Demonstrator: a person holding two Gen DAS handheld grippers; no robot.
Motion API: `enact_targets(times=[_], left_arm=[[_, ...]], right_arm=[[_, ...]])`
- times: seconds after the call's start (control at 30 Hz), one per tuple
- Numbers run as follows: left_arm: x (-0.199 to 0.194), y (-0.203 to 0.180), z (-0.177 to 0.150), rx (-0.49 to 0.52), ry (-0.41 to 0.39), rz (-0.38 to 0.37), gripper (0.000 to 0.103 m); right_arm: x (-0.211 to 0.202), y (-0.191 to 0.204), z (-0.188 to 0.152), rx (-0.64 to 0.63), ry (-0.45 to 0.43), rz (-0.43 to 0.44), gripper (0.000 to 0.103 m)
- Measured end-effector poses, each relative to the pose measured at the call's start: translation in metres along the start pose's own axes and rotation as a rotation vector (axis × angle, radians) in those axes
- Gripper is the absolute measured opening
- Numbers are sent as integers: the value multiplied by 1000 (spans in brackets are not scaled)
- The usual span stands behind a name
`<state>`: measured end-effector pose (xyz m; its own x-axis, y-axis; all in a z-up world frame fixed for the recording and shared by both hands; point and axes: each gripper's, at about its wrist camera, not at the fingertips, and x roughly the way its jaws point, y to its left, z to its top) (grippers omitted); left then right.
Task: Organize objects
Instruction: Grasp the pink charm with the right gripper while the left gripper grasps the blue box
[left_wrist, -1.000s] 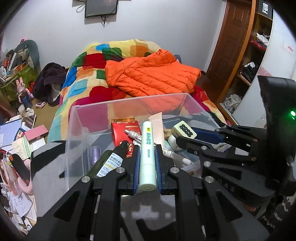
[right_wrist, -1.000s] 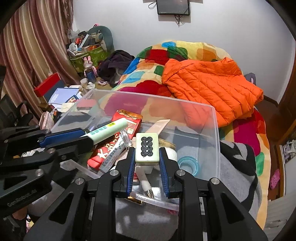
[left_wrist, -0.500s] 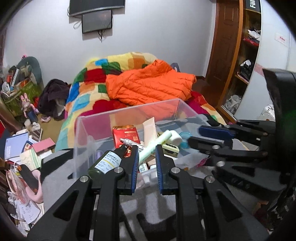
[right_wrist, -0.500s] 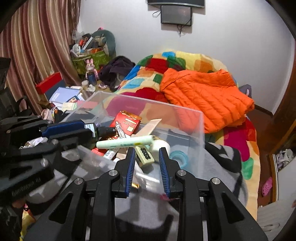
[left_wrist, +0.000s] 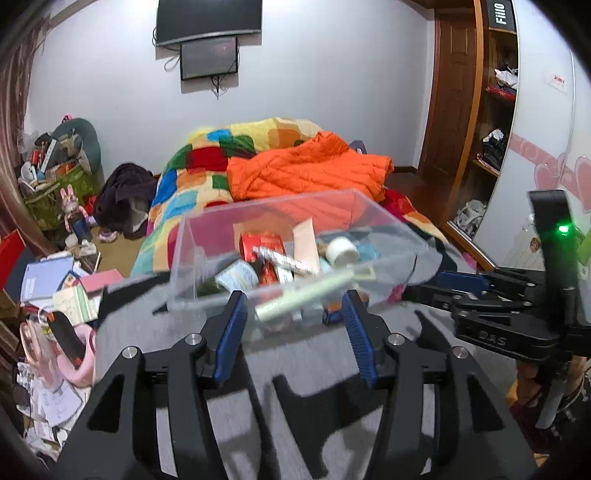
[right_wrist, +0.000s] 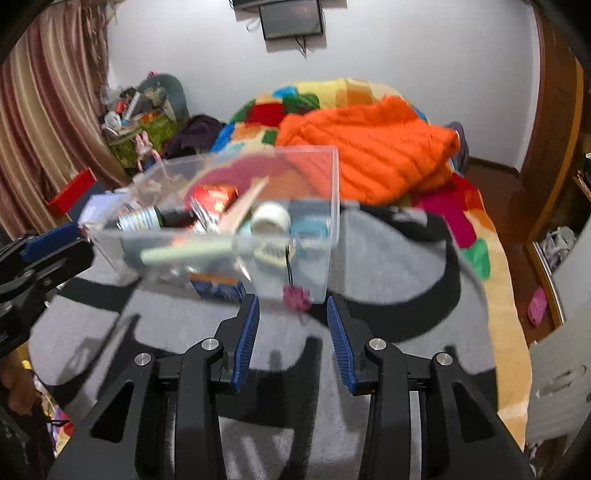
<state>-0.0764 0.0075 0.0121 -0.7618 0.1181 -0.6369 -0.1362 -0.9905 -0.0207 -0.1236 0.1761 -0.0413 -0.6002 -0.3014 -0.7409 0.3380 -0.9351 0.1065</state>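
in clear bin (left_wrist: 192, 258) | green tube (left_wrist: 306, 293) just beyond left hand-held gripper (left_wrist: 293, 332) | both spread, empty

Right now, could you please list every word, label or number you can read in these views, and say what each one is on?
"FiiO": black box atop the wooden shelf.
"DAS": right gripper body, partly legible.
Labels on the bottle, the red box and the wall sticker: too blurred to read.

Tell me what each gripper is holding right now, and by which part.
Nothing is held. The left gripper and the right gripper both have open, empty jaws, short of the clear bin.
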Motion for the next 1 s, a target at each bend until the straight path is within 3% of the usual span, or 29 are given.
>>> enact_targets(times=[0.27, 0.7, 0.8, 0.83, 1.0], left_arm=[[13, 10, -25, -49, 70, -24, 54], [32, 10, -38, -85, 127, -84, 54], [35, 8, -39, -89, 132, -84, 54], [36, 8, -40, -94, 136, -87, 54], [41, 3, -38, -96, 155, -90, 54]], right_arm=[[25, 2, 1, 51, 33, -26, 35], [51, 4, 5, 124, 101, -41, 35], [53, 4, 5, 125, 102, -57, 27], [54, 3, 5, 130, 108, -57, 19], [51, -3, 3, 155, 96, -45, 19]])
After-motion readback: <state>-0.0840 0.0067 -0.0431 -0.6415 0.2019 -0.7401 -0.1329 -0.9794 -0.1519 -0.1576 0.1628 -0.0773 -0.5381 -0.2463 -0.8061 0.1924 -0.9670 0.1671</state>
